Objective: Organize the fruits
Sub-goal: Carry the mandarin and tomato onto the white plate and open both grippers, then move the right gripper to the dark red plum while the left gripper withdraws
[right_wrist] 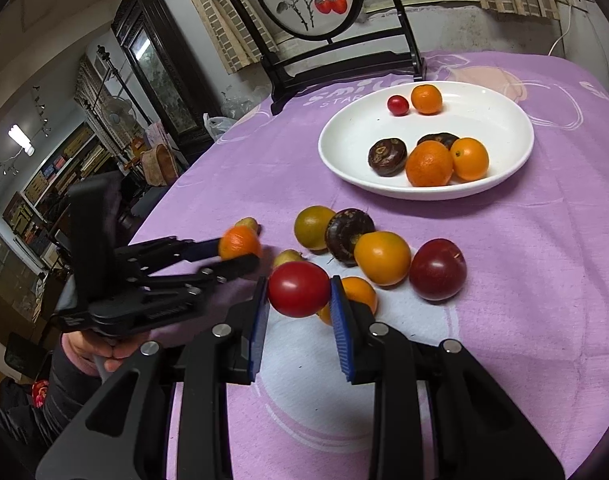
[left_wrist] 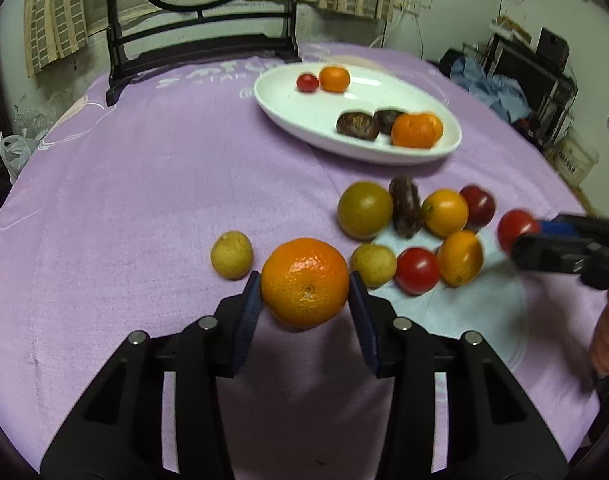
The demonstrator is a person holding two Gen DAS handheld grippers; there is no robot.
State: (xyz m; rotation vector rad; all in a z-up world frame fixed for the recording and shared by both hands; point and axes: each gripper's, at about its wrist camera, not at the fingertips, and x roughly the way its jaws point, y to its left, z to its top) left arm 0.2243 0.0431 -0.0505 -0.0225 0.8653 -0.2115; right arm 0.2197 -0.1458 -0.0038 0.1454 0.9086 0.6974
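Note:
My left gripper [left_wrist: 305,286] is shut on an orange mandarin [left_wrist: 305,282], held just above the purple cloth; the same gripper [right_wrist: 240,256] and mandarin [right_wrist: 239,242] show at left in the right wrist view. My right gripper [right_wrist: 299,295] is shut on a red tomato [right_wrist: 299,288]; it shows at right in the left wrist view [left_wrist: 518,236]. A white plate [right_wrist: 336,148] behind holds several fruits: mandarins, a cherry tomato and dark chestnuts. Loose fruits lie between: a green-orange citrus [left_wrist: 364,210], a dark chestnut [left_wrist: 405,206], a red tomato [left_wrist: 417,270].
The table has a purple cloth [left_wrist: 144,200]. A black stand with a painted round screen [left_wrist: 200,20] rises at the far edge. A dark red plum [right_wrist: 437,269] and a yellow-orange fruit [right_wrist: 382,257] lie near my right gripper. Two small yellow fruits [left_wrist: 231,255] flank the left gripper.

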